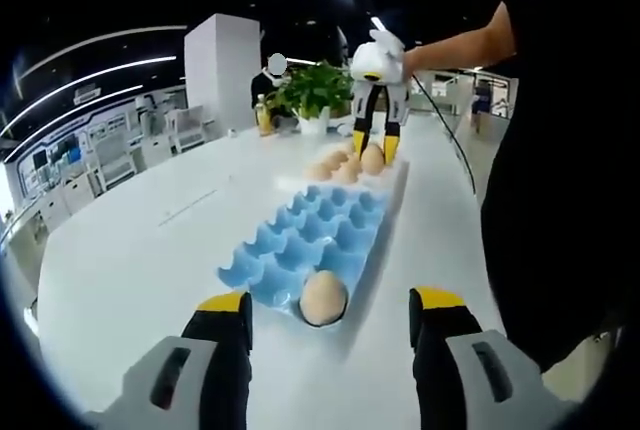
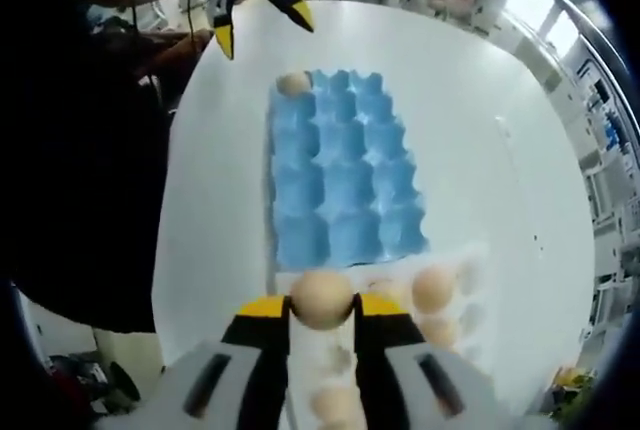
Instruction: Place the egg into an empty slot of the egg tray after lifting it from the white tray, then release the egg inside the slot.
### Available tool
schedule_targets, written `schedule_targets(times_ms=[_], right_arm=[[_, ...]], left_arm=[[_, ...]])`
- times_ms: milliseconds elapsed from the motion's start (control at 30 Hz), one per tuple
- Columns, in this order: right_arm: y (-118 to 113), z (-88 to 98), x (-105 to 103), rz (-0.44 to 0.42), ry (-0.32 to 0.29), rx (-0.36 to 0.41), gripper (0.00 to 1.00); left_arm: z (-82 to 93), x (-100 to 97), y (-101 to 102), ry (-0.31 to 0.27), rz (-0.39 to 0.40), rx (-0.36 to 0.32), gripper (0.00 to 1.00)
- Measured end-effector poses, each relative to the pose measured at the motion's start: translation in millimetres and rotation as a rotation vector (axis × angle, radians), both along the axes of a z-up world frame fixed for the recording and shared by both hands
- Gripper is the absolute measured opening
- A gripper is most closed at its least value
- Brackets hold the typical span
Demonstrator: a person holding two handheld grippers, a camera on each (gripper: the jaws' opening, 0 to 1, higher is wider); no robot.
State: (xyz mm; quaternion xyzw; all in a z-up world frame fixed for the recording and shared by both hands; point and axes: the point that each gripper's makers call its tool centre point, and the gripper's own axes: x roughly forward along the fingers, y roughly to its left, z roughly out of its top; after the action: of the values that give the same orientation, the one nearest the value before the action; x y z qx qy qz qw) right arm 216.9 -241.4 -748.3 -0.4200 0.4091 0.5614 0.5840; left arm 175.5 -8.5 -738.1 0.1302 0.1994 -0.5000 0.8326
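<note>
Jaws on the right gripper (image 2: 321, 322) are clamped on an egg (image 2: 321, 298), one yellow tip on each side of it, and from the right gripper view we're holding it up over the white tray (image 2: 470, 350), right by the near edge of the blue egg tray (image 2: 340, 175). A few more eggs (image 2: 432, 288) sit in the white tray beside and below the held one. So we'd say the lift is done or nearly done, and we're at the carry step. The egg tray is almost all empty; just one egg (image 1: 323, 297) sits in a corner slot at the end close to the left gripper (image 1: 329, 315), whose jaws stand wide apart with nothing between them, hovering low over the white surface (image 1: 140, 240). In the left gripper view we can see the right gripper at the far end of the egg tray, over the loose eggs. Next move, as we read it: bring the held egg forward over one of the empty slots in the nearest row, line it up with the cup, lower it until it seats, then open up. Lots of free slots, so picking one is easy, but it probably needs a gentle drop-in so the shell doesn't knock a ridge.
</note>
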Motion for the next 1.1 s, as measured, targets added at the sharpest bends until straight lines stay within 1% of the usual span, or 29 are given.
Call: schedule_targets(times_ms=[100,300,367,433,667,800,867,900,1100], right_arm=[[10,0.5,-1,0.016,0.005,0.011,0.24],[34,-0.7,-5,0.054,0.016,0.039,0.24],[42,-0.2,-6,0.064,0.023,0.059,0.24],[50,-0.2,-6,0.077,0.023,0.06,0.24],[68,-1.3,-9,0.111,0.031,0.079,0.24],[83,-1.5,-13,0.138,0.033,0.1,0.24],[89,-1.2,-15,0.14,0.044,0.106,0.24],[94,-0.9,-14,0.149,0.036,0.115,0.24],[113,-2.2,-19,0.179,0.046,0.134,0.24]], left_arm=[[-0.9,0.4,1,-0.003,0.0,0.006,0.63],[1.0,1.7,2,-0.007,0.01,-0.006,0.62],[0.1,1.5,3,-0.01,0.013,-0.001,0.62],[-0.3,1.0,4,-0.011,0.016,-0.002,0.62],[-1.2,2.2,8,-0.015,0.028,-0.004,0.62],[0.0,3.8,7,-0.018,0.03,-0.009,0.61],[0.5,4.3,7,-0.02,0.03,-0.012,0.61],[0.8,4.3,7,-0.019,0.03,-0.012,0.61],[-1.6,3.9,9,-0.025,0.029,0.0,0.6]])
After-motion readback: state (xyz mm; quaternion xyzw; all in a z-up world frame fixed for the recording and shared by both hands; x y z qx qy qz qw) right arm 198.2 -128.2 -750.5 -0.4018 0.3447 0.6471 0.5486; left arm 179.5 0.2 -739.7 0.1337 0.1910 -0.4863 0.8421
